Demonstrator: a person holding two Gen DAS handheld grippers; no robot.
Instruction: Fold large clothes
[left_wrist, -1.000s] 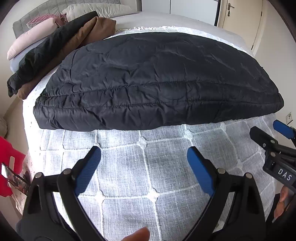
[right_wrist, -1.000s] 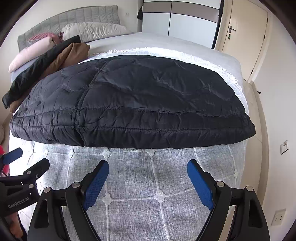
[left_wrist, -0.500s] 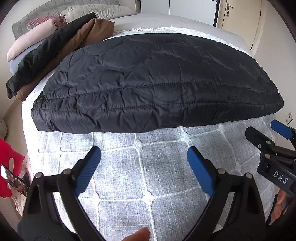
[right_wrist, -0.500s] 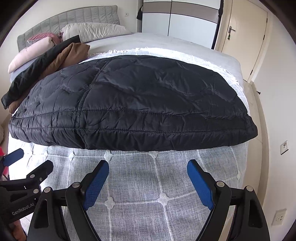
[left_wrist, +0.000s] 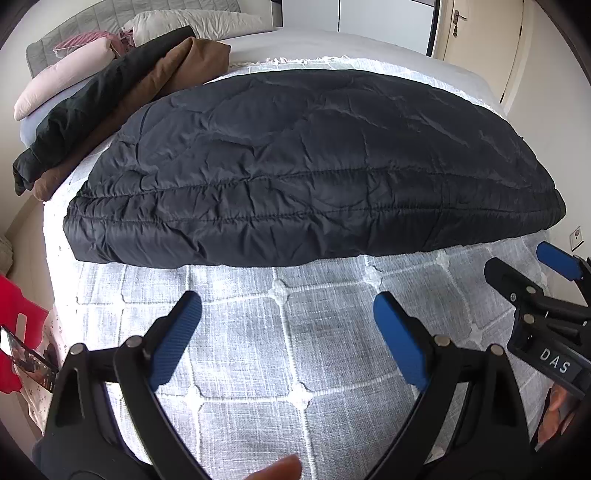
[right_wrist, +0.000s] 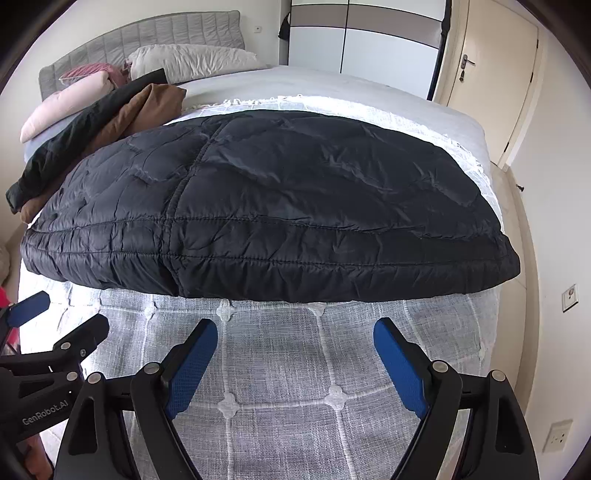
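**Both claws spread, jacket flat on the bed**

I had the black jacket (left_wrist: 314, 166) lying flat across the bed (left_wrist: 288, 350), its quilted hem running parallel to the bed's near edge and its far side reaching toward the pillows (right_wrist: 192, 62). It covered most of the white patterned cover's width, with only a strip of that cover bare between the hem and my claws.

My left claw (left_wrist: 288, 332) hung over that bare strip near the front edge, its blue pads spread wide, pinching nothing. My right claw (right_wrist: 295, 362) sat the same way just beside it toward the bed's right side: pads wide apart, nothing between them, clear of the hem.

Off the jacket's far-left corner I saw a brown garment (left_wrist: 173, 74) and another black one (left_wrist: 92, 110) piled along the bed's left edge. A door (right_wrist: 491, 85) stood past the far-right corner.
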